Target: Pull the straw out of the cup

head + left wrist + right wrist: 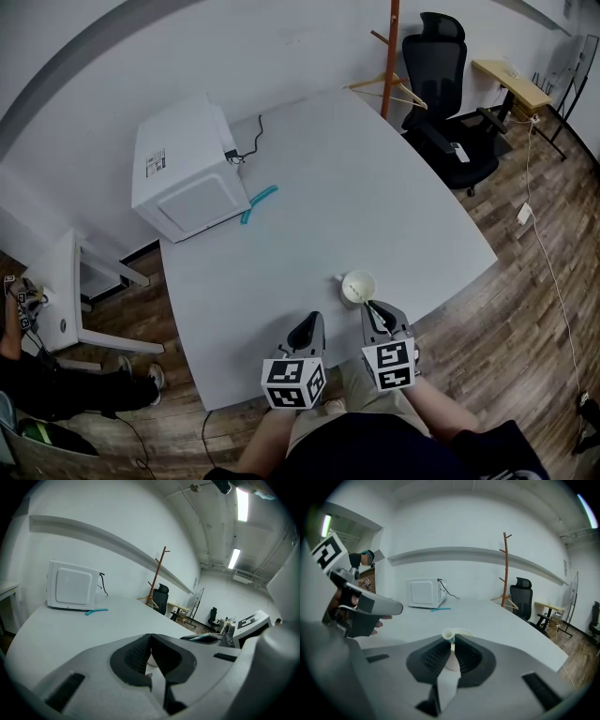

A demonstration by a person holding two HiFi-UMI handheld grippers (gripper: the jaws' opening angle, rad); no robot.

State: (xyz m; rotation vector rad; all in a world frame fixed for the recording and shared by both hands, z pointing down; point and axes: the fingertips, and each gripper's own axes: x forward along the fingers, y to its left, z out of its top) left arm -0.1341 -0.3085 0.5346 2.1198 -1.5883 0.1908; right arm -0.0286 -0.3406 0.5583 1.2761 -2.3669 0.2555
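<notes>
A white cup (pixel 357 284) stands near the front edge of the white table (pixel 375 197). In the right gripper view a pale straw (pixel 448 634) with a teal band rises in front of the cup's rim (pixel 461 631). My right gripper (pixel 451 641) is shut on the straw's top end. In the head view the right gripper (pixel 368 305) reaches the cup's near side. My left gripper (pixel 314 321) hovers just left of it over bare table, its jaws (pixel 150 637) shut with nothing between them.
A white microwave (pixel 187 169) sits at the table's far left with teal straws (pixel 259 202) beside it. A black office chair (pixel 450 94) and a wooden coat stand (pixel 390 56) are behind the table. A small white side table (pixel 75 291) and a seated person (pixel 37 375) are on the left.
</notes>
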